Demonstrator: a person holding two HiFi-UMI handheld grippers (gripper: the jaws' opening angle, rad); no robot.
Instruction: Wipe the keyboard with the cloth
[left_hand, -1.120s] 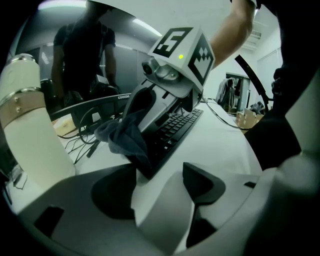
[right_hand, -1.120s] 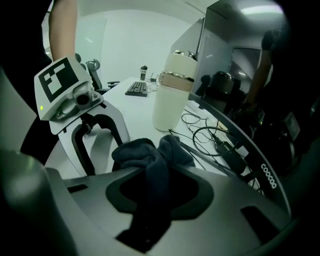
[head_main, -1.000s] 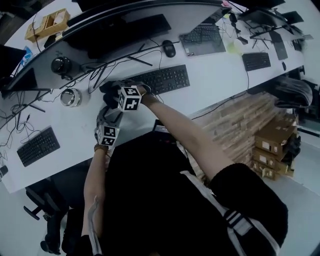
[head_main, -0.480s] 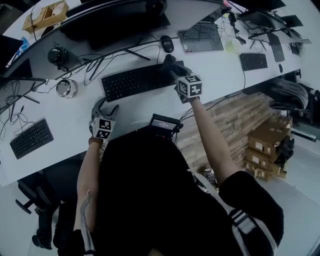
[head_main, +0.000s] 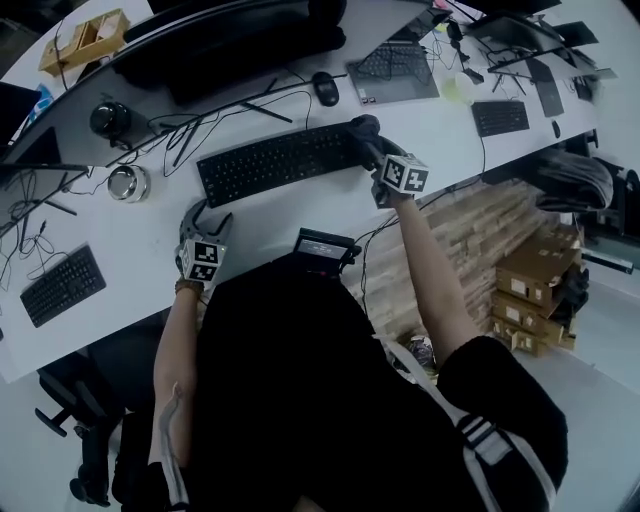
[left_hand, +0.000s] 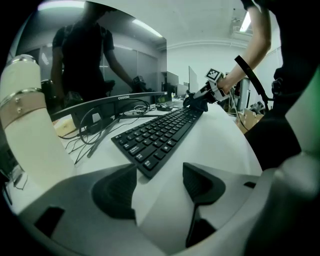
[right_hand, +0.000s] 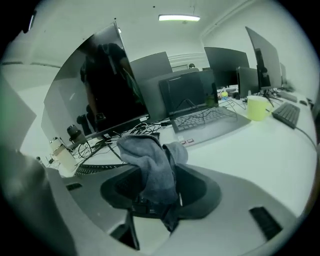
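Opening right gripper, cloth bunched loose between jaws, at keyboard's right end; probably finishing the wipe. Holding left gripper parted, empty, near left end.

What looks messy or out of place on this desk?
Nothing is spilled or broken. Only the black cables stand out: they sprawl in a loose tangle across the desk behind the keyboard.
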